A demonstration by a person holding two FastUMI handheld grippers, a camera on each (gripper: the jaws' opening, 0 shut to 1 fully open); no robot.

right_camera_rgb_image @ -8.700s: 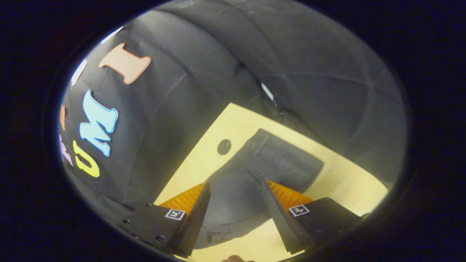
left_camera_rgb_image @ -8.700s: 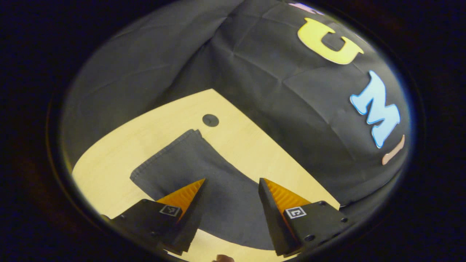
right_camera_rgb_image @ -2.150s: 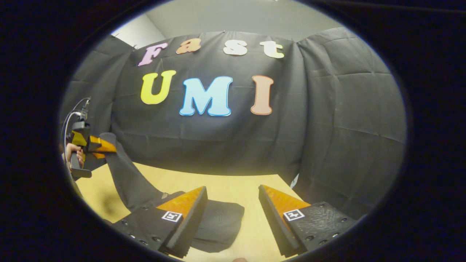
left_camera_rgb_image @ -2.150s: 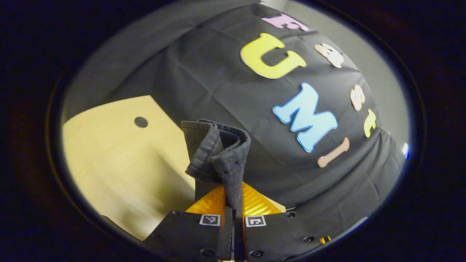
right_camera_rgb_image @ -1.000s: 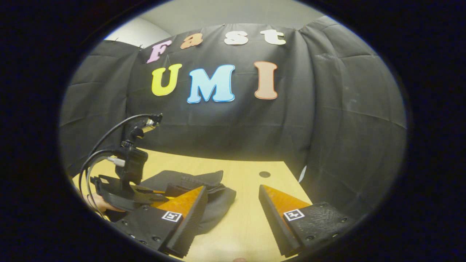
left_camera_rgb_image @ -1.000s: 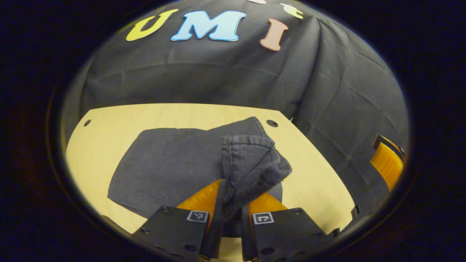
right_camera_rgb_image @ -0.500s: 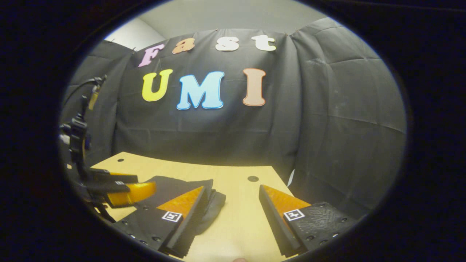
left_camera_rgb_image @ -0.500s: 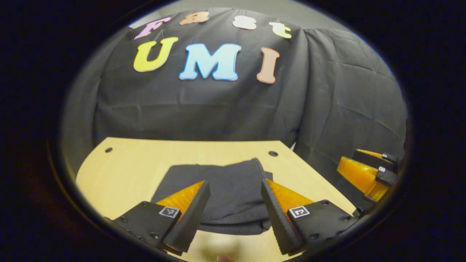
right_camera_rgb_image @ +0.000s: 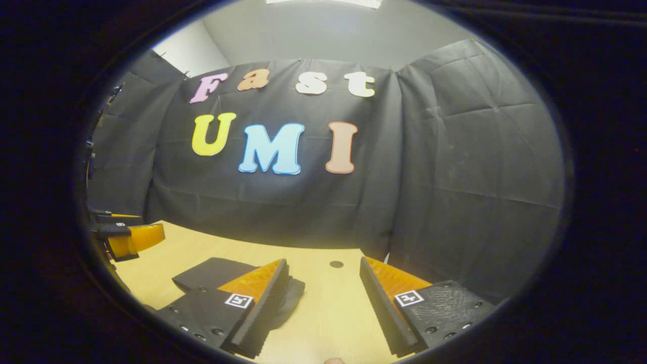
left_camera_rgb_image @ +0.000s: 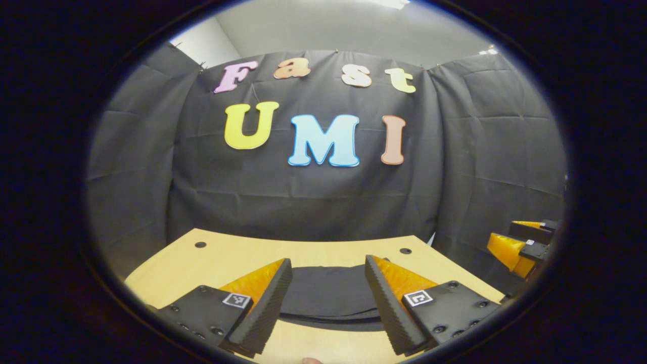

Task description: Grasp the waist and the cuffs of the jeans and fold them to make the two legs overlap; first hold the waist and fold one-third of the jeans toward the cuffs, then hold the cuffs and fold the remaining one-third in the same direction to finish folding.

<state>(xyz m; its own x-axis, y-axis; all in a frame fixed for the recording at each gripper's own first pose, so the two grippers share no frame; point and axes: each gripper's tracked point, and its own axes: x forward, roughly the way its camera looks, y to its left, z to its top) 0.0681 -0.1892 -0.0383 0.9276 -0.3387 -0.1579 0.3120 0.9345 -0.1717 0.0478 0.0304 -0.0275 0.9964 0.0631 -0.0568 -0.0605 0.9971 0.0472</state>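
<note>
My left tongs (left_camera_rgb_image: 327,293) are spread apart above the table (left_camera_rgb_image: 177,270), holding nothing, with the folded jeans (left_camera_rgb_image: 328,296) lying flat on the wood just ahead between the fingers. My right tongs (right_camera_rgb_image: 323,298) are spread apart too, and the jeans (right_camera_rgb_image: 212,273) lie to their left.

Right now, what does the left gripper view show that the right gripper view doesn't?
Left gripper view: the folded jeans lie straight ahead between the open left gripper's fingers, with two holes in the table and the right gripper at the right edge. Right gripper view: the jeans sit off to the left, with one hole. Both: table, jeans, both grippers, each open and holding nothing.
</note>
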